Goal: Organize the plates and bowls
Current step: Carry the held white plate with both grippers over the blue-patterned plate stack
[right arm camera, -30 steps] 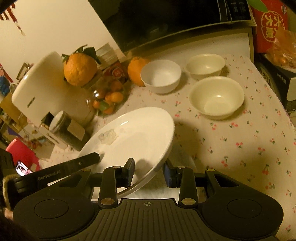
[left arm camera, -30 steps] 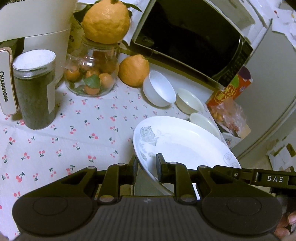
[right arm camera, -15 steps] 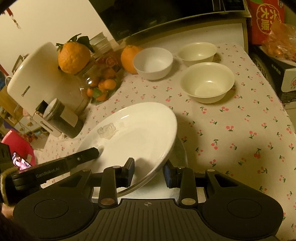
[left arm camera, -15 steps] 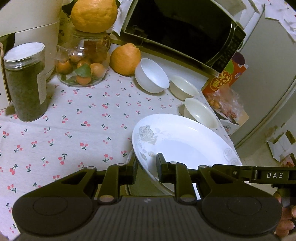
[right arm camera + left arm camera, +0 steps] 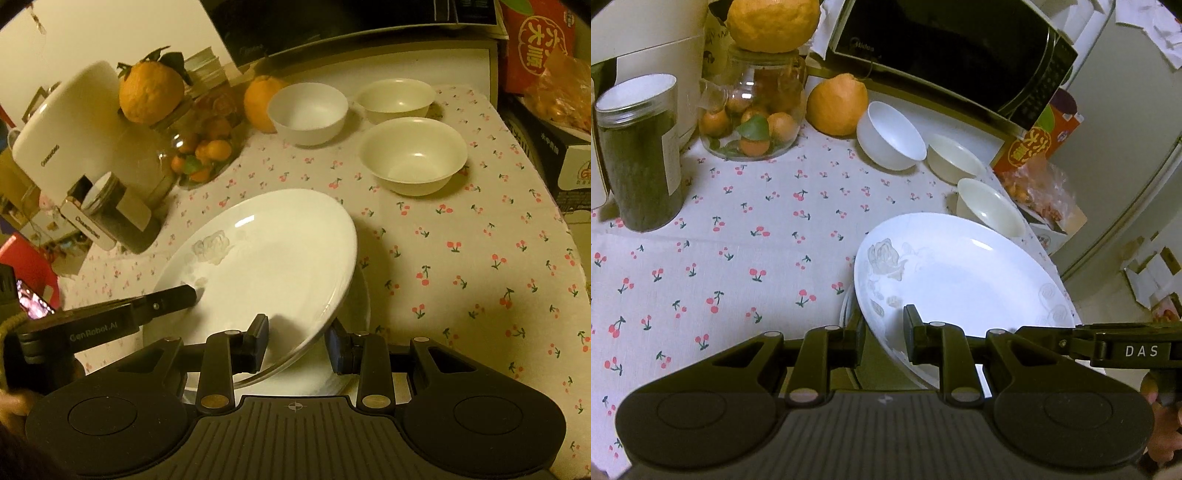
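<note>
A white plate (image 5: 960, 273) (image 5: 273, 266) with a grey rose print hangs tilted between both grippers. My left gripper (image 5: 884, 325) is shut on its near-left rim. On the opposite rim my right gripper (image 5: 297, 330) is shut as well. Each gripper's finger shows in the other's view. Just under the plate lies the rim of a second plate (image 5: 364, 306) (image 5: 846, 306) on the cherry-print tablecloth. Beyond stand a white bowl (image 5: 890, 136) (image 5: 308, 110) and two cream bowls (image 5: 955, 158) (image 5: 990, 206) (image 5: 395, 99) (image 5: 412, 155), all upright and apart.
A microwave (image 5: 953, 51) closes off the back. At the back left are a large orange (image 5: 836, 103), a glass jar of small oranges (image 5: 753, 122), a dark canister (image 5: 639, 155) and a white appliance (image 5: 70, 125). A red box (image 5: 1034, 140) sits past the table's right edge.
Both grippers keep their hold on the plate. The views have shifted a little, and the nearest cream bowl now shows fully beyond the plate's rim in the left wrist view.
</note>
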### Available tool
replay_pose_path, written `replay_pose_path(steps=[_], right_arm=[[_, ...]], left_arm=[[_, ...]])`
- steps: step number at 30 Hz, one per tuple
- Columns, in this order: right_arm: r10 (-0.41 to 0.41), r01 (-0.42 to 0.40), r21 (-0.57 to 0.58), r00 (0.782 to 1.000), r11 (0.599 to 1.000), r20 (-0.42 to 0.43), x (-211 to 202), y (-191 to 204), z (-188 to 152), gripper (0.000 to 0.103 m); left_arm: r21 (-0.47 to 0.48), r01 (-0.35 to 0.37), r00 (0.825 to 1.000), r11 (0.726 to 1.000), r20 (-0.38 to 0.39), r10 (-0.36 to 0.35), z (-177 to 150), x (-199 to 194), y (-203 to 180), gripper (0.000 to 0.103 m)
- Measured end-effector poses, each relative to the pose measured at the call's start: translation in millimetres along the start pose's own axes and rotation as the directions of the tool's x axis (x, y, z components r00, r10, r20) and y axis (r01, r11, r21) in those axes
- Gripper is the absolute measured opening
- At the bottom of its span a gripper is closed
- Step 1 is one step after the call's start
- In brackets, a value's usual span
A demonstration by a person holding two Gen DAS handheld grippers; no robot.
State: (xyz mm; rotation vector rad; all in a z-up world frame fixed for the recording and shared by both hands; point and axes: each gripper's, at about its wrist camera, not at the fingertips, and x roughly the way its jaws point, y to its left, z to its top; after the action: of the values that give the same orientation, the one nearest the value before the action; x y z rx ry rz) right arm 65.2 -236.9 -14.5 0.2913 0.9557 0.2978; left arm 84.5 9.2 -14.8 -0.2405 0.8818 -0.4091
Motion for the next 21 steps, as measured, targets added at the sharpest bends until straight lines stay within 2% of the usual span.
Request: replay_pose_path(steps=[21], right_arm=[[-0.099, 0.098, -0.092, 0.995, 0.991, -0.012, -0.7, 7.4, -4.4, 0.035]], left_arm=[[0.041, -0.009, 0.998, 0.999, -0.064, 0.012, -4.7, 5.7, -7.6, 0.019]])
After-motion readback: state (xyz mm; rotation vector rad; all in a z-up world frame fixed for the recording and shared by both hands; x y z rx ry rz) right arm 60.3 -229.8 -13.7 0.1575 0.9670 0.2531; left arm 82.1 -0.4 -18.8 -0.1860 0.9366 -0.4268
